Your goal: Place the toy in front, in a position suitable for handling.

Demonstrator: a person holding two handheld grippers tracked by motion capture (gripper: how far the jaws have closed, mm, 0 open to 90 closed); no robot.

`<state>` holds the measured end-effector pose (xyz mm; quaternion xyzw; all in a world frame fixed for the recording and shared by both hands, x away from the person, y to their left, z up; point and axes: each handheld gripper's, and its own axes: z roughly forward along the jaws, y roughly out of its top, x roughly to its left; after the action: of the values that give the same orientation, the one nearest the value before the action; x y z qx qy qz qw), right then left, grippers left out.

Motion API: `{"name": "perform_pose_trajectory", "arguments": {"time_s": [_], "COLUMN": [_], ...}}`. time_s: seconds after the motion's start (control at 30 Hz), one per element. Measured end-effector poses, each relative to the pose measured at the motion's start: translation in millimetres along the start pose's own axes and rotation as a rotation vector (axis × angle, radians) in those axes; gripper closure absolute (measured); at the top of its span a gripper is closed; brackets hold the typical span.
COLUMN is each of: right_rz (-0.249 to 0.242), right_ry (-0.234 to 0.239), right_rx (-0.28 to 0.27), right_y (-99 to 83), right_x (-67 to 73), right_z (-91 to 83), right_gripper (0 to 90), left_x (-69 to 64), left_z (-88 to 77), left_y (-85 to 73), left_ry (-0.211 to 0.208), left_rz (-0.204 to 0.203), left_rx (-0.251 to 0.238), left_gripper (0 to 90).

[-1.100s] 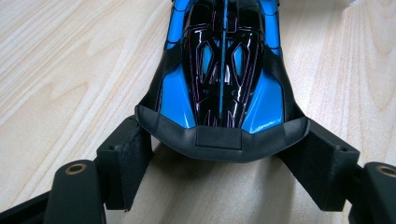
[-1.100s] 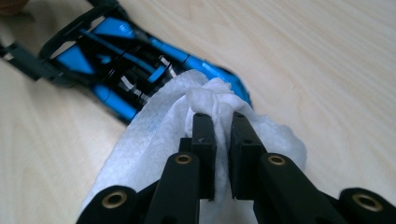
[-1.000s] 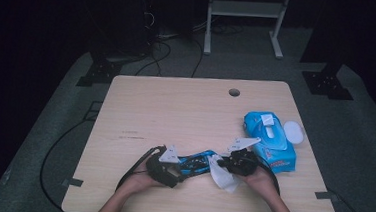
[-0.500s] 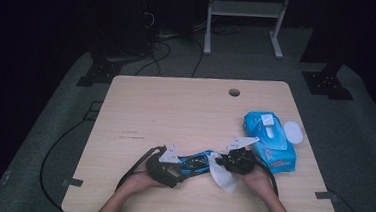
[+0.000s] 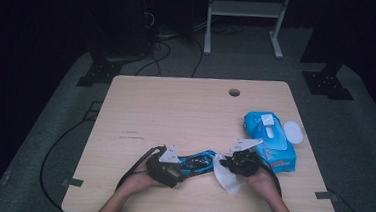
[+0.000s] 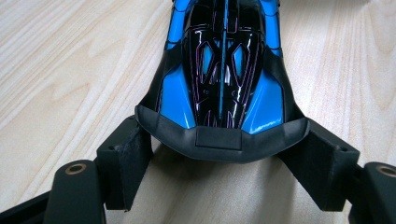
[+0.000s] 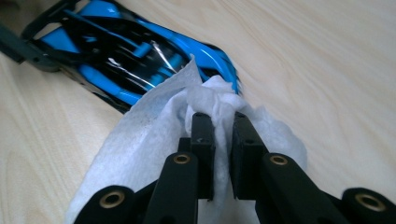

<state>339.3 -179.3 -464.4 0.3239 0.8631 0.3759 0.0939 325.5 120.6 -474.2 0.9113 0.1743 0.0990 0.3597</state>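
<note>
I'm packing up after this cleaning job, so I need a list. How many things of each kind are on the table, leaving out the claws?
Toy car: 1
Loose wipe: 1
Wipes pack: 1
White lid: 1
Total: 4
</note>
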Motion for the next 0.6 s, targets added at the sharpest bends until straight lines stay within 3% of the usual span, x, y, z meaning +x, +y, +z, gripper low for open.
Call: {"name": "perform_pose_trajectory", "arguments": {"time_s": [0.2,0.3,0.37,0.57,0.6], "right_rz": [-0.029,-0.009,-0.031,-0.005,0.032], "right_ry": [-0.02,-0.012,-0.034,-0.038,-0.019], "right_rx": [-0.007,-0.039,-0.039,-0.025,-0.042], "right_y": [14.2,27.8,39.3,31.9,21.2], "right_x": [3.2,4.7,7.8,-0.2,-3.5], "right_z": [5.2,13.9,25.9,22.3,15.5], "right_gripper": [81.1,81.2,81.2,81.3,81.6], "left_x": [0.0,0.0,0.7,0.5,0.4], "left_z": [0.1,0.1,0.0,-0.1,0.0], "left_y": [0.5,0.2,-0.2,0.0,-0.2], "left_ry": [-0.002,-0.001,-0.004,-0.004,-0.003], "left_rz": [-0.001,0.0,-0.006,-0.002,-0.002], "left_rx": [0.002,0.001,0.002,0.002,0.0], "left_gripper": [25.9,26.0,25.9,26.0,26.0]}}
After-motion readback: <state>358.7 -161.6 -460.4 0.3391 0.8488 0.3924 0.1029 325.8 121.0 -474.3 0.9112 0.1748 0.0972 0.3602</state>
